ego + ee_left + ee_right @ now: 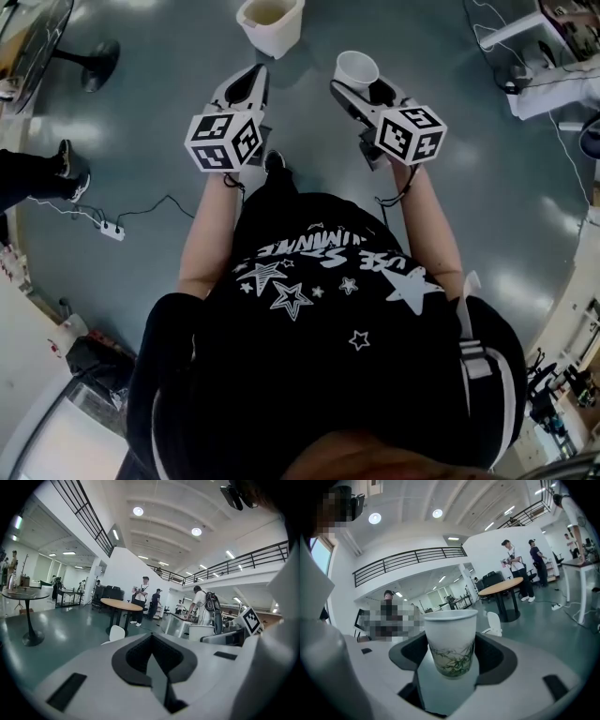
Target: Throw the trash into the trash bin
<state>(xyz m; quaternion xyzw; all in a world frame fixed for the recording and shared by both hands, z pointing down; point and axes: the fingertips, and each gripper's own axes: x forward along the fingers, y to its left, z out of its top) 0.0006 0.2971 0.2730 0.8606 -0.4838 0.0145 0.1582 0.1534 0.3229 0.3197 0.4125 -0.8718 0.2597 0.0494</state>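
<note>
Within right hand-held gripper's [451,657] pinch, tapered paper cup [450,637]; left hand-held gripper [153,657] pressed together.

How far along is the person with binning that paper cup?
Done: the paper cup is picked up, clamped upright in the right gripper. In hand: it is held above the floor, with the trash bin standing a little ahead. Left: reach the bin and drop the cup in. The left gripper is shut and empty.

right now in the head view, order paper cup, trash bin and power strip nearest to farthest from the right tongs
1. paper cup, held in the right tongs
2. trash bin, ahead, left
3. power strip, floor, far left
</note>
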